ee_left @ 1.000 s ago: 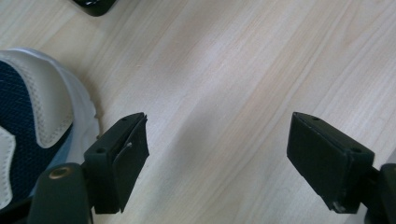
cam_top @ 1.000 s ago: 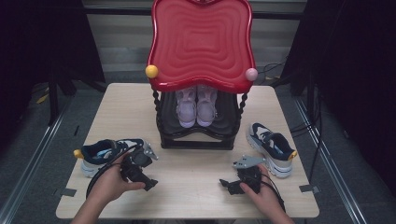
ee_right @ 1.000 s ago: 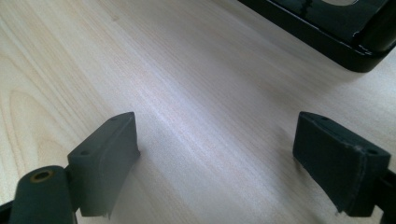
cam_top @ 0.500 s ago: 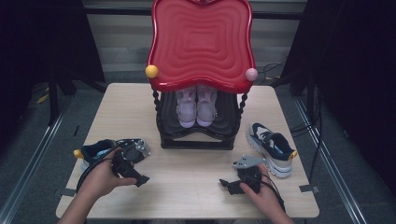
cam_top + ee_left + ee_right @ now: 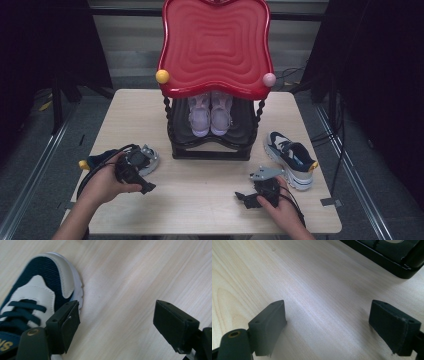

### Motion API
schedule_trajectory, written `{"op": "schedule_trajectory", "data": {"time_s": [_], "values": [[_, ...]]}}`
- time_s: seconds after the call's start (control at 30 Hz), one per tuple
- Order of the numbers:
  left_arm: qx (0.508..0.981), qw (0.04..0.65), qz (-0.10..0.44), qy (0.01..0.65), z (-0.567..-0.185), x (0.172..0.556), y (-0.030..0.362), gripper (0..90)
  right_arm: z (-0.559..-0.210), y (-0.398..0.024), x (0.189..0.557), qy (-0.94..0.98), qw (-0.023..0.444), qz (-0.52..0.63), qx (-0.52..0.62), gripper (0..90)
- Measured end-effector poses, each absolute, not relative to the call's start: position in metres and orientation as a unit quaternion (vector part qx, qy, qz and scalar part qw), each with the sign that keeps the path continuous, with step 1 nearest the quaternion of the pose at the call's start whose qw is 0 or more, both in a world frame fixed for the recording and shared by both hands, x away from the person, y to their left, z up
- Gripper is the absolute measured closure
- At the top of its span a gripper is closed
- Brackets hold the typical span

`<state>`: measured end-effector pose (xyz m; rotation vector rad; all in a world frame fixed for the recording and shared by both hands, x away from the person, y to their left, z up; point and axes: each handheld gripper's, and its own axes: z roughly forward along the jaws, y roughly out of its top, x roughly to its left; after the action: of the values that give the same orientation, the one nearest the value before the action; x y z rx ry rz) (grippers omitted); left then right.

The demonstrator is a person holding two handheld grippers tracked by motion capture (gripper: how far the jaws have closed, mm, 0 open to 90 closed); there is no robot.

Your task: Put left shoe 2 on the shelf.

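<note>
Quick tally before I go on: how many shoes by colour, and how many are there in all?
Navy and white shoes: 2, one by the left gripper at, one at the table's right
Pink shoes on the rack's shelf: 2
Total: 4

A recording studio (black curtains [image 5: 50, 45], floor rails [image 5: 35, 165]) around one table [image 5: 200, 200].

I'm looking at my left gripper [image 5: 135, 172]: black body, a black cable looping off it, blocky matte-black jaws with small screw holes and a brass-coloured rivet at the base. My right gripper [image 5: 252, 196] matches it, black too, topped by a grey three-cornered plate. Forearms bare, no sleeves.
</note>
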<state>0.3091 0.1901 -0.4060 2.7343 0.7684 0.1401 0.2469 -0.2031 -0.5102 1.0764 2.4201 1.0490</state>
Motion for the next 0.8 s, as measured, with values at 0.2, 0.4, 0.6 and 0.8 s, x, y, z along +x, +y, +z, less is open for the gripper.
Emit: {"op": "schedule_trajectory", "data": {"time_s": [0.2,0.4,0.6,0.8], "values": [[0.945,0.158,0.060,0.280,-0.399,0.313,0.200,20.9,-0.510,-0.203,0.247,0.840,0.146,0.364,0.374,13.4],[0.942,0.162,0.065,0.288,-0.394,0.315,0.207,20.9,-0.510,-0.203,0.247,0.840,0.146,0.365,0.374,13.4],[0.939,0.157,0.071,0.297,-0.391,0.320,0.216,20.9,-0.510,-0.203,0.247,0.840,0.146,0.364,0.374,13.4],[0.934,0.161,0.077,0.309,-0.391,0.323,0.223,21.0,-0.510,-0.203,0.247,0.840,0.146,0.364,0.374,13.4]]}}
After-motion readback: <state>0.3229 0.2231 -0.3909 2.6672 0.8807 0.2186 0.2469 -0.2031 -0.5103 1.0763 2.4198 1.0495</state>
